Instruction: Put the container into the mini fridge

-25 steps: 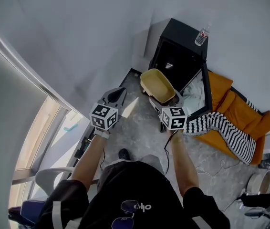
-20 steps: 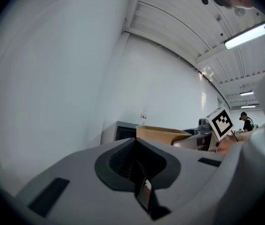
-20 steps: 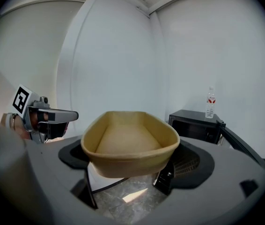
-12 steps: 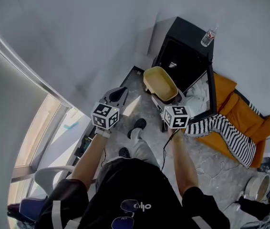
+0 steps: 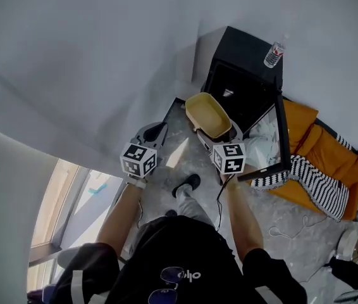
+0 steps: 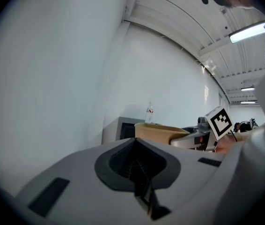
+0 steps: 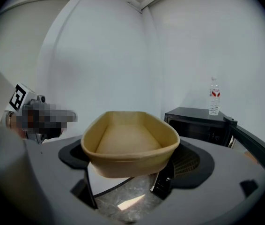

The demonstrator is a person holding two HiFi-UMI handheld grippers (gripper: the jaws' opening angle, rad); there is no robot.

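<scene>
Grips the near end of the tan container in the right tongs, jaws drawn in part-way against its two sides. Holds it level and open side up, in the air above the grey stone floor, just before the open front of the black mini fridge and not inside it.

Holds the left tongs fully closed, jaw tips meeting with nothing between them, off to the left of the right pair and apart from the container.

Shows only from the head view: the fridge door swung wide to the right, an orange cushion and a striped cloth on the floor beyond it, a shoe below the tongs. Shows only from the right gripper view: the bare inside of the container and the jaw pads under its rim. Catches from the left gripper view the container's side wall and the marker cube of the right tongs. Places a water bottle upright near a far corner of the fridge top in all three.

Reaches the left forearm and right forearm forward, bare and roughly parallel.
</scene>
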